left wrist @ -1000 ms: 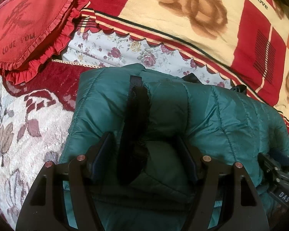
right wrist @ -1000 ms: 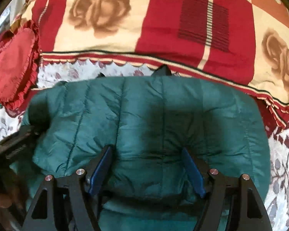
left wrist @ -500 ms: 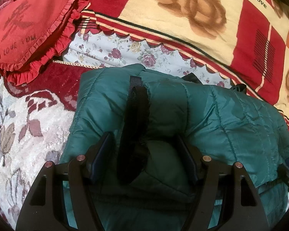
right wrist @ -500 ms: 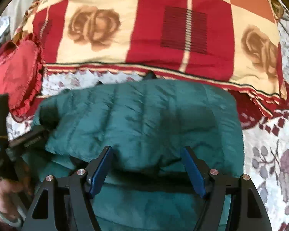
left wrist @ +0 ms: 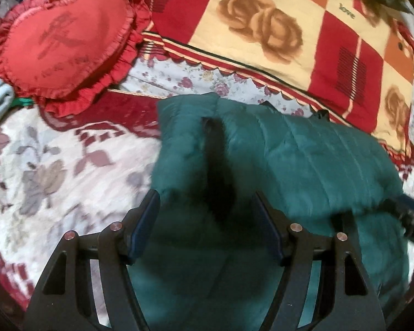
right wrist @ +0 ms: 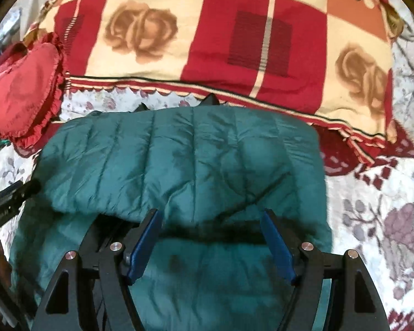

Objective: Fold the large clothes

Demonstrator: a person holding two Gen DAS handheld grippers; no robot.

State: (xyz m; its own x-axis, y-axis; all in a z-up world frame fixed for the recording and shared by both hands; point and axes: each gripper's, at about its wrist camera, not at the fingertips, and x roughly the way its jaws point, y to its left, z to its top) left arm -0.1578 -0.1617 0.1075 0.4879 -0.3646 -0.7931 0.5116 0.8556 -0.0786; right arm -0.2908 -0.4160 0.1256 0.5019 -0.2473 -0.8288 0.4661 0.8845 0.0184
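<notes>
Jacket (right wrist: 185, 160), a teal quilted puffer, lies folded on the bed's floral bedspread (left wrist: 55, 171), its far edge just short of the rose-patterned red and cream blanket (right wrist: 234, 35). A heart-shaped red cushion (left wrist: 63, 44) sits to its left. The left gripper (left wrist: 207, 220) holds its fingers (left wrist: 145, 226) spread apart over the jacket's left part, where a black strap (left wrist: 215, 149) runs; nothing is pinched. The right gripper (right wrist: 211, 237) likewise has its fingers (right wrist: 276, 245) released, poised above the folded edge.
</notes>
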